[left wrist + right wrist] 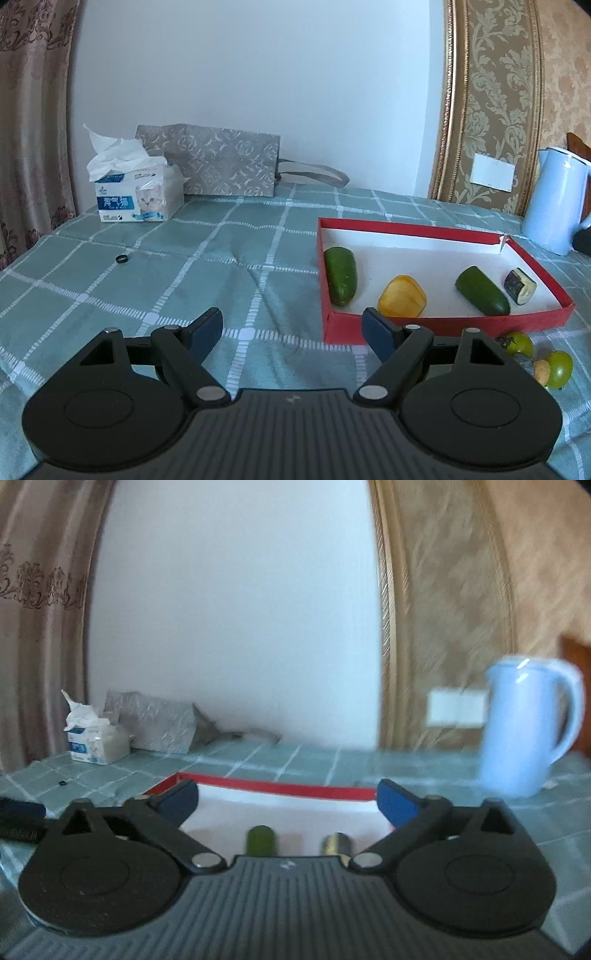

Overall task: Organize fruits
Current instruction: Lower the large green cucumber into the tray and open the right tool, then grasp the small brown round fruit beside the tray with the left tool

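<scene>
A red tray is seen on the green checked cloth, and 4 pieces are laid inside it — a green piece at its left wall, a yellow piece, a second green piece and a dark cut piece to the right. 2 small green fruits are left on the cloth just outside the tray's near right corner. The left gripper is held spread over bare cloth, with nothing between its fingers. The right gripper is spread wide above the tray, empty, its view blurred.
</scene>
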`<state>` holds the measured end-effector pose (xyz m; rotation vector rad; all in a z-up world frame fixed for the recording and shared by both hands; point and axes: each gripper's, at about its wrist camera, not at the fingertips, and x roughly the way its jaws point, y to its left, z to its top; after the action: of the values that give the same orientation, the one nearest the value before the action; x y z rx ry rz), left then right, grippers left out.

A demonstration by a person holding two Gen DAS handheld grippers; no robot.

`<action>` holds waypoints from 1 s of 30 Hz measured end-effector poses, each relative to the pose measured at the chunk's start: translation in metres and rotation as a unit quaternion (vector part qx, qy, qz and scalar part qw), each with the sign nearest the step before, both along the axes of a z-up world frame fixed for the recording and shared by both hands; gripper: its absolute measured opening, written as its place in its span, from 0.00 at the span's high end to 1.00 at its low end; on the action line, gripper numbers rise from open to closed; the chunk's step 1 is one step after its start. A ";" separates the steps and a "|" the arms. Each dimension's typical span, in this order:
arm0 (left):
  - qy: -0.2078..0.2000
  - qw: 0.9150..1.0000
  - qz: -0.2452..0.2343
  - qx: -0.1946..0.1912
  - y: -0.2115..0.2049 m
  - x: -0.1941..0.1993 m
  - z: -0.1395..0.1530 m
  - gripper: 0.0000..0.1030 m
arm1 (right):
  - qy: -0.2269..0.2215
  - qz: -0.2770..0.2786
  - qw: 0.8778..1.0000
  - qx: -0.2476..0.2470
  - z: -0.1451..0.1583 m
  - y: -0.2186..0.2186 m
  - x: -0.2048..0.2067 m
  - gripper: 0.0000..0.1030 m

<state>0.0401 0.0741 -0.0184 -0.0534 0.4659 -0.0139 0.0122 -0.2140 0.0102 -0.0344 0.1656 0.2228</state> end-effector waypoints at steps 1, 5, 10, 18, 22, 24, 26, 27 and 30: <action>-0.001 1.000 -0.008 0.000 -0.001 -0.001 0.000 0.20 | -0.009 -0.008 1.000 -0.021 -0.004 0.003 -0.011 0.00; -0.014 0.999 -0.036 0.010 -0.011 -0.009 0.001 0.20 | -0.003 -0.015 0.999 -0.041 -0.022 0.003 -0.031 0.00; -0.032 0.996 -0.070 0.035 -0.030 -0.023 0.002 0.20 | 0.012 -0.029 0.999 -0.031 -0.024 0.000 -0.031 0.00; -0.014 0.993 -0.081 0.081 -0.045 -0.022 -0.007 0.20 | -0.016 -0.033 0.998 -0.049 -0.024 0.003 -0.042 0.00; 0.003 0.992 -0.095 0.078 -0.046 -0.020 -0.010 0.20 | -0.013 -0.031 0.998 -0.050 -0.022 0.004 -0.042 0.00; 0.011 0.991 -0.104 0.078 -0.047 -0.019 -0.012 0.20 | -0.008 -0.033 0.999 -0.040 -0.020 0.000 -0.041 0.00; 0.022 0.990 -0.113 0.083 -0.049 -0.018 -0.015 0.20 | -0.006 -0.041 0.999 -0.026 -0.018 -0.006 -0.040 0.00; 0.028 0.989 -0.118 0.087 -0.051 -0.017 -0.017 0.20 | -0.006 -0.047 0.999 -0.019 -0.016 -0.009 -0.039 0.00; 0.038 0.986 -0.126 0.098 -0.056 -0.016 -0.021 0.20 | -0.004 -0.060 0.998 0.003 -0.014 -0.019 -0.038 0.00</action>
<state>0.0243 0.0184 -0.0390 0.1996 0.5453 -0.2158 -0.0256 -0.2333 -0.0036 -0.0192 0.1583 0.1038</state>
